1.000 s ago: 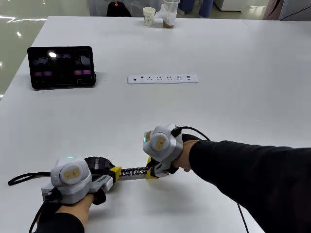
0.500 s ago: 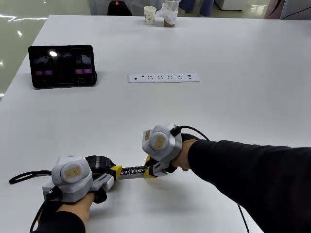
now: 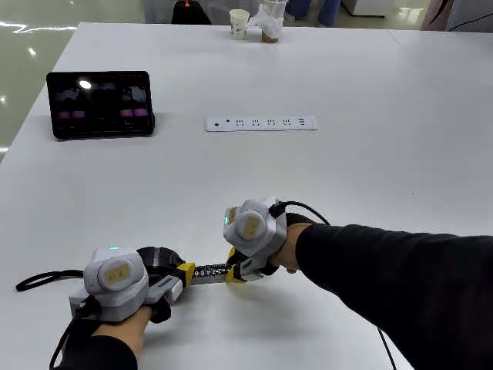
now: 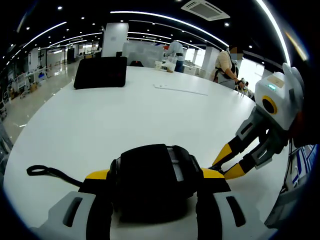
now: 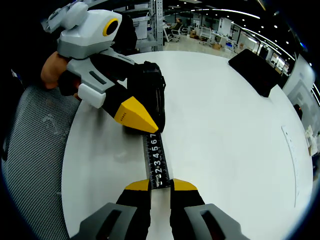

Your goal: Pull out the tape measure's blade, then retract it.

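A black tape measure (image 3: 158, 259) lies on the white table, and my left gripper (image 3: 171, 284) is shut around its case (image 4: 152, 180), yellow fingertips (image 4: 215, 175) on either side. A short length of blade (image 3: 208, 271) runs out to the right. My right gripper (image 3: 233, 274) is shut on the blade's end. In the right gripper view the numbered blade (image 5: 156, 160) leads from my right gripper (image 5: 160, 186) up to the case (image 5: 150, 95), with the left gripper's yellow fingertip (image 5: 135, 115) beside it. The tape's black wrist strap (image 3: 38, 279) trails left.
A dark tablet (image 3: 100, 104) stands at the far left of the table (image 3: 370, 154). A white power strip (image 3: 260, 123) lies in the middle, and paper cups (image 3: 239, 23) stand at the far edge. A black cable (image 3: 308, 210) loops from the right gripper.
My right gripper has moved a little left toward the case, so the exposed blade is slightly shorter. The left gripper still holds the case in place.
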A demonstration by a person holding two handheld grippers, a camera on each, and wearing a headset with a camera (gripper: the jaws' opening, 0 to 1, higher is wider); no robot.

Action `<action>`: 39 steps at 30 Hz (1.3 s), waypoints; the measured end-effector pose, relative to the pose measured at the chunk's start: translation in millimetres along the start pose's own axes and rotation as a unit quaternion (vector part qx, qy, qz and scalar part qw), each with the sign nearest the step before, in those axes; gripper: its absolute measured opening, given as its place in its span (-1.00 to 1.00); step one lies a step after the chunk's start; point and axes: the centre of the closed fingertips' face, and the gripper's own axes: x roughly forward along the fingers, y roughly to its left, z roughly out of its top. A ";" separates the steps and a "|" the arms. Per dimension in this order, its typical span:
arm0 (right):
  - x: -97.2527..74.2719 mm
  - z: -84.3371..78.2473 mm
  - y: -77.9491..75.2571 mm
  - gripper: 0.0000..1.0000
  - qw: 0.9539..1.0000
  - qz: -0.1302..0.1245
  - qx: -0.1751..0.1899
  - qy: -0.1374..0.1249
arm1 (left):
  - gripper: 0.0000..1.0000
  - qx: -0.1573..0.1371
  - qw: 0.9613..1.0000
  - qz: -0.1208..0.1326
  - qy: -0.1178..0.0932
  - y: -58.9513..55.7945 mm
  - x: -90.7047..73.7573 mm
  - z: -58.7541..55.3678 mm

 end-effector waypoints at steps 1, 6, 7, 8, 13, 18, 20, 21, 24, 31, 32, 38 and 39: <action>0.2 0.6 0.1 -0.78 1.000 0.000 0.000 -0.001 | 0.26 0.000 1.000 0.000 0.000 0.0 0.0 0.0; 2.3 3.7 0.9 -0.78 1.000 -0.001 -0.001 -0.003 | 0.26 0.001 1.000 -0.001 0.000 0.2 0.1 -0.1; 2.7 4.2 0.9 -0.78 1.000 -0.001 -0.002 -0.003 | 0.26 0.000 1.000 -0.001 0.000 0.2 0.2 -0.2; 2.9 4.6 0.9 -0.78 1.000 -0.001 -0.002 -0.003 | 0.26 0.000 1.000 -0.001 0.000 0.2 0.2 -0.2; 4.4 6.2 0.8 -0.78 1.000 -0.002 -0.002 -0.006 | 0.26 0.000 1.000 0.000 0.000 -0.1 0.3 -0.2; 5.4 7.6 0.9 -0.78 1.000 -0.003 -0.001 -0.007 | 0.26 0.000 1.000 -0.001 0.000 0.0 0.5 -0.2; 5.9 8.3 1.3 -0.78 1.000 -0.004 -0.001 -0.008 | 0.26 0.000 1.000 -0.001 0.001 -0.1 0.6 -0.2; 6.0 8.4 1.4 -0.78 1.000 -0.004 -0.001 -0.008 | 0.26 0.001 1.000 -0.001 0.000 -0.1 0.6 -0.2; 6.7 9.2 1.8 -0.78 1.000 -0.006 -0.001 -0.009 | 0.26 0.001 1.000 0.000 0.001 -0.3 0.6 -0.3; 8.3 11.2 1.9 -0.78 1.000 -0.006 -0.003 -0.010 | 0.26 0.000 1.000 0.000 0.001 -0.4 0.5 -0.4; 8.6 11.6 1.8 -0.78 1.000 -0.006 -0.003 -0.011 | 0.26 0.000 1.000 0.000 0.001 -0.4 0.5 -0.4; 9.4 13.7 2.3 -0.78 1.000 -0.006 -0.001 -0.014 | 0.26 -0.001 1.000 -0.001 0.002 0.1 0.6 -0.4; 9.8 14.0 2.1 -0.78 1.000 -0.005 -0.001 -0.014 | 0.26 -0.001 1.000 0.000 0.003 0.1 0.5 -0.5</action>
